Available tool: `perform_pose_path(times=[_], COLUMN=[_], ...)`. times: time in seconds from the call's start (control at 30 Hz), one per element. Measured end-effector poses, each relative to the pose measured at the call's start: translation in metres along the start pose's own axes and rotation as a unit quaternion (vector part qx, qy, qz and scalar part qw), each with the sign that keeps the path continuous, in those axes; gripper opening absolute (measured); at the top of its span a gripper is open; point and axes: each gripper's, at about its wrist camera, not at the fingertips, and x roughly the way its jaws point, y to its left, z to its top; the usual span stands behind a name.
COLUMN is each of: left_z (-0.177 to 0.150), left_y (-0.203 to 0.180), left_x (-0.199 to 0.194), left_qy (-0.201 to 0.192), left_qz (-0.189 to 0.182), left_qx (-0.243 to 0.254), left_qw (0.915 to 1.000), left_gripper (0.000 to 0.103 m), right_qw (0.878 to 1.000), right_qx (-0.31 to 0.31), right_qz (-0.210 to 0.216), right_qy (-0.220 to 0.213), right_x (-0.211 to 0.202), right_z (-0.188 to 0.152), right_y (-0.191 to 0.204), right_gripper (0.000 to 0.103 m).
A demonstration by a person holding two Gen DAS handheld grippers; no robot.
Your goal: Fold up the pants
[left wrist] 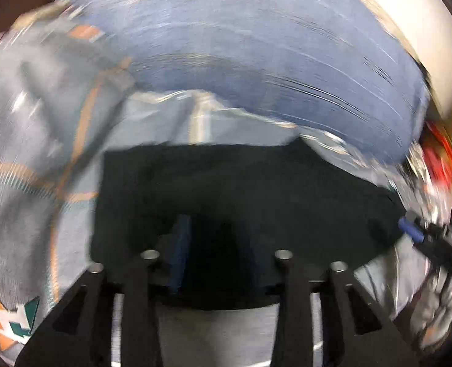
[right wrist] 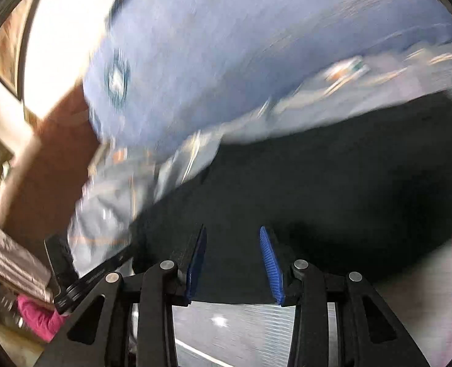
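Observation:
The black pants point(left wrist: 226, 189) lie folded on a pale patterned bedcover, and they also fill the lower middle of the right wrist view point(right wrist: 317, 189). My left gripper point(left wrist: 207, 244) reaches over the near edge of the pants; one blue pad point(left wrist: 181, 244) shows, the other is lost in the dark cloth. My right gripper point(right wrist: 233, 263) is open, its blue pads point(right wrist: 270, 263) apart, over the near edge of the pants with nothing between them. Both views are blurred by motion.
A person in a blue shirt point(left wrist: 256, 46) stands just beyond the pants, also in the right wrist view point(right wrist: 241, 46). The patterned bedcover point(left wrist: 27, 153) spreads to the left. The right gripper's blue tip point(left wrist: 411, 229) shows at the right edge.

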Motion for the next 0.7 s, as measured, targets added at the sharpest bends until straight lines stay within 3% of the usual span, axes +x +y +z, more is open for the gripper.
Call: perform_pose_path(times=[0.07,0.17,0.27,0.33,0.47,0.63,0.7], left_z=[0.015,0.037,0.049,0.054,0.073,0.083,0.079], left_y=[-0.04,-0.116,-0.199,-0.245,-0.31,-0.353,-0.365], left_x=[0.004,0.022,0.051,0.074,0.134,0.184,0.198], left_qy=[0.004,0.028,0.059,0.077,0.131,0.165,0.182], left_qz=[-0.014,-0.049,-0.1,-0.115,-0.141,-0.166,-0.175], left_qx=[0.056,0.139,0.226,0.268,0.29,0.305,0.32], left_qw=[0.9983,0.9888,0.9672,0.9534,0.9374,0.9234,0.9131], left_gripper=[0.045,0.046,0.047,0.047,0.047,0.047,0.047], right_qw=[0.997,0.99,0.987,0.987,0.987,0.99,0.99], right_qx=[0.018,0.053,0.086,0.089,0.089,0.078,0.079], right_qz=[-0.044,-0.085,-0.087,-0.091,-0.099,-0.091,-0.085], right_qy=[-0.057,-0.098,-0.103,-0.1,-0.087,-0.075,-0.076], right_x=[-0.04,-0.064,-0.066,-0.064,-0.048,-0.032,-0.026], right_z=[0.003,0.007,0.013,0.019,0.034,0.044,0.045], right_y=[-0.036,-0.08,-0.113,-0.131,-0.154,-0.161,-0.165], right_gripper=[0.04,0.041,0.042,0.042,0.045,0.047,0.051])
